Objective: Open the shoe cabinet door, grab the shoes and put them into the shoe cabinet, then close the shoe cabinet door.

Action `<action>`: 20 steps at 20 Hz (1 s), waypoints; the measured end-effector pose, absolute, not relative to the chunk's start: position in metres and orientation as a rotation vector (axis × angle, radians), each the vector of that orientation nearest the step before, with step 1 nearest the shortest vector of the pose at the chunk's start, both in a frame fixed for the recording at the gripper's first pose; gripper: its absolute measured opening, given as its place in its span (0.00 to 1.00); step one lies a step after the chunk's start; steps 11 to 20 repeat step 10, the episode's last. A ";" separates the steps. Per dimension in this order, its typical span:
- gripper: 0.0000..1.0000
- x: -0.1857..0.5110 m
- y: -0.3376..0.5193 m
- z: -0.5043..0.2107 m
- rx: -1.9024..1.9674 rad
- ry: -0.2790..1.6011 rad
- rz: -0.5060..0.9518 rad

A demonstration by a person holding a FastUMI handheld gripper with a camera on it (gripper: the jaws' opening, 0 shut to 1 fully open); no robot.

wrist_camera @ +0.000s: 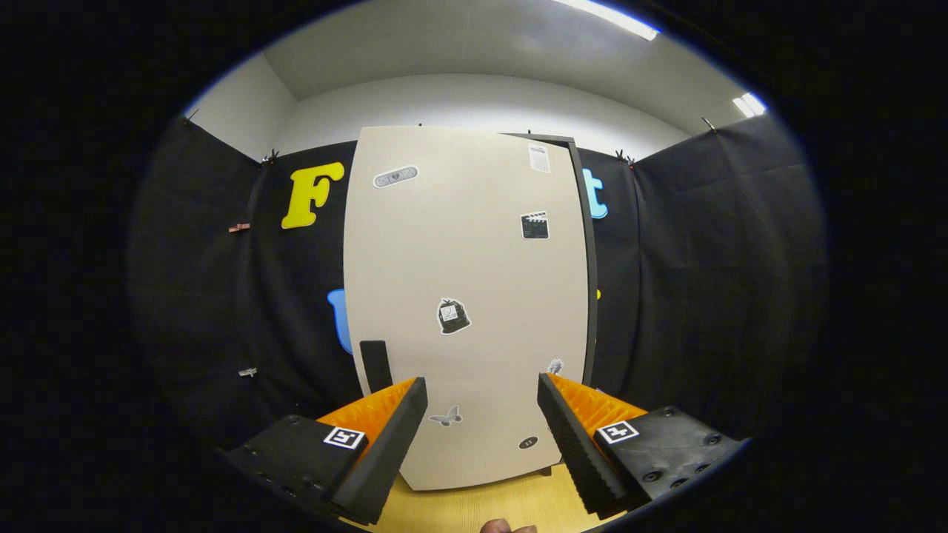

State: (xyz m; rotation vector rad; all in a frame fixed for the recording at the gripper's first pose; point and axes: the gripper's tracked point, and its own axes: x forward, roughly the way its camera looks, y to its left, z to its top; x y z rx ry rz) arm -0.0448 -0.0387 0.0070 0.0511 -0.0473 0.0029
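The shoe cabinet's beige door (466, 296) stands straight ahead of me, upright, with several small stickers on it. A black handle (375, 364) sits on the door's left edge, just above my left finger (385, 437). The dark cabinet body (589, 266) shows as a thin strip behind the door's right edge, so the door looks slightly ajar or seen at an angle. My gripper (481, 392) is open, its fingers wide apart with nothing between them, a short way in front of the door's lower part. No shoes are in sight.
Black cloth booth walls (703, 281) close in on both sides and behind the cabinet. A light wooden floor (481, 507) lies under the fingers. A bit of a person's hand (507, 527) shows at the very bottom.
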 end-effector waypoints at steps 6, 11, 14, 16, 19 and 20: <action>0.98 -0.050 -0.033 0.009 0.055 -0.046 0.013; 0.97 -0.053 -0.036 0.013 0.052 -0.057 0.004; 0.97 -0.053 -0.036 0.013 0.052 -0.057 0.004; 0.97 -0.053 -0.036 0.013 0.052 -0.057 0.004; 0.97 -0.053 -0.036 0.013 0.052 -0.057 0.004; 0.97 -0.053 -0.036 0.013 0.052 -0.057 0.004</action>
